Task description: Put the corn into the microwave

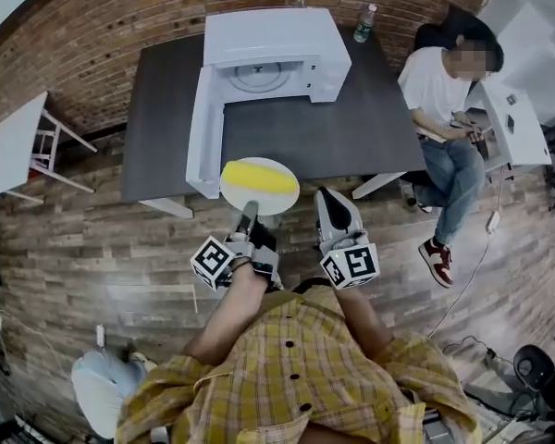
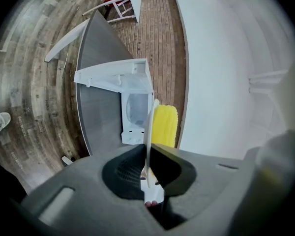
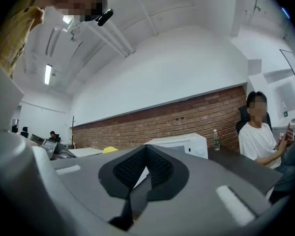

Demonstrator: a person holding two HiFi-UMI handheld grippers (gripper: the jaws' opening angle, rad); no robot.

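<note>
Two grippers going: my left gripper (image 1: 248,213) is pinching the plate (image 1: 268,205) by its rim, corn (image 1: 259,178) lying on it, just off the table (image 1: 351,128) edge by the open microwave (image 1: 277,40). Right gripper (image 1: 328,197) is closed, nothing in it.

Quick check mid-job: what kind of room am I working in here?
Likely an office or lab, not a home kitchen: the microwave sits on a dark table, white desks stand near a brick wall, and a person sits nearby.

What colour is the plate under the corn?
White: a plain plate beneath the yellow corn. The head view shows it best.
</note>
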